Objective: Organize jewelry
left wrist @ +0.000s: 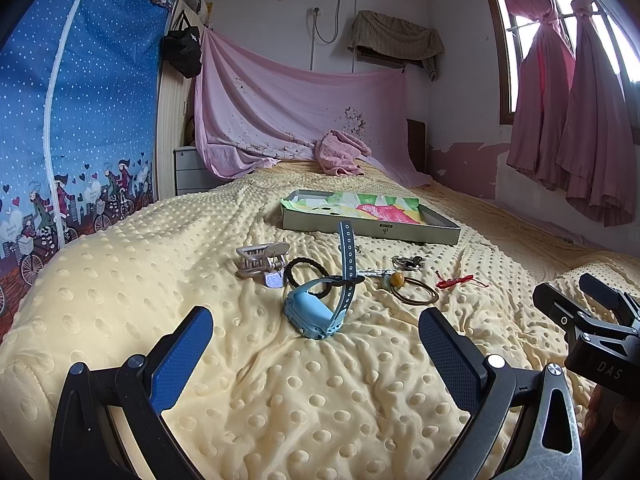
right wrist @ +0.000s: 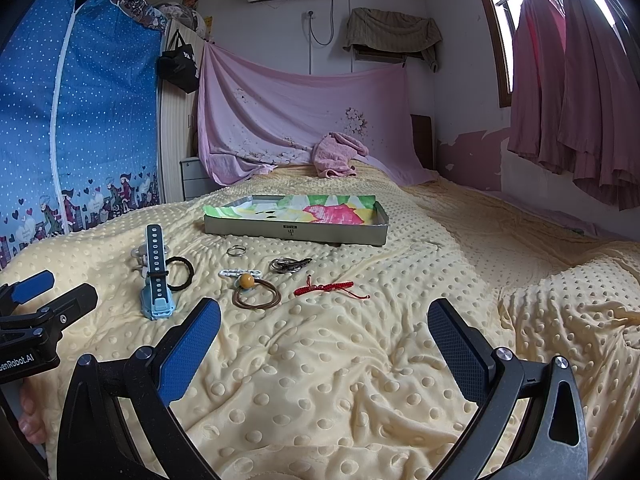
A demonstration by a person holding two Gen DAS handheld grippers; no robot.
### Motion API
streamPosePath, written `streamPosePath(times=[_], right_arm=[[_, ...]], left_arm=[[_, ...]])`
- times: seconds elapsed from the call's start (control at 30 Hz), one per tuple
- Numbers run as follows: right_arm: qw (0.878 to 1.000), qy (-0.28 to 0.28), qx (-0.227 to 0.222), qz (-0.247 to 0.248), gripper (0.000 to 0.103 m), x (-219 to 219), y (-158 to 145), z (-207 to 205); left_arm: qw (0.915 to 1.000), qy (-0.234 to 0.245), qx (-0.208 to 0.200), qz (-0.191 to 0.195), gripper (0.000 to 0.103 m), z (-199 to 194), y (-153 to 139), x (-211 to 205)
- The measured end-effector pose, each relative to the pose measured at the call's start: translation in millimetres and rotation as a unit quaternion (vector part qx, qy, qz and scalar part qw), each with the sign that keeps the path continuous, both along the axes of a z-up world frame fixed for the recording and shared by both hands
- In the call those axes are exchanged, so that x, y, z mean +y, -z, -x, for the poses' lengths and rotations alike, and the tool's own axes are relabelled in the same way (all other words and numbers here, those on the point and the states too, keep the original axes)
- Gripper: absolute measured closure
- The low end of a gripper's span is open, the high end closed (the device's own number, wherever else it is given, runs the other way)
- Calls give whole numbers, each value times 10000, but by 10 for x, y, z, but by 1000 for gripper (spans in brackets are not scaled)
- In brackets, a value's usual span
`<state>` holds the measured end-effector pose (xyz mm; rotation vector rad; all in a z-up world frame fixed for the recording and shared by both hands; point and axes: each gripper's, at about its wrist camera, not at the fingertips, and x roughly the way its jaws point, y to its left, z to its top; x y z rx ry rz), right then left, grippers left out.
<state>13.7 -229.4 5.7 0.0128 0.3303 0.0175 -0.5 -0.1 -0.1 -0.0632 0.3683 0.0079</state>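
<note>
Snagging looks like the main risk here. The blue watch lies on the bed's yellow dotted blanket with its strap standing up and threaded through a black hair tie; a pull on the watch could likely drag the tie along, and both might drop short of the tray. The blanket is soft and rumpled, so a claw pressing down for a thin piece may pinch a fold of fabric instead, or push the piece deeper into a crease. The small silver ring and the red braided cord seem the hardest to pinch cleanly; the cord's loose tails could catch on the brown hair tie with its amber bead just beside it at its 9 o'clock. The two claws also sit near each other, so reaching for neighbouring items at once could make them collide.

In the left wrist view the left claw is spread wide, its blue pads well apart, holding nothing and touching nothing; the watch sits just ahead of it at 12 o'clock. The right claw is likewise spread wide and empty, hovering over bare blanket, with the brown hair tie and red cord ahead at 11 to 12 o'clock.

All the jewelry is on the blanket, between the claws and the tray, which lies farther up the bed at 12 o'clock, lined with a colourful cloth and apparently holding none of the pieces. A beige hair claw clip rests at the 9 o'clock end of the cluster, a metal clasp piece nearer the tray.
</note>
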Motion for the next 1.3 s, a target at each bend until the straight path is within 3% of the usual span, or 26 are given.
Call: streamPosePath(times=[1.3], right_arm=[[9999, -17, -61, -116, 1, -6, -53, -21]], left_arm=[[9998, 123, -69, 127, 0, -67, -118, 45]])
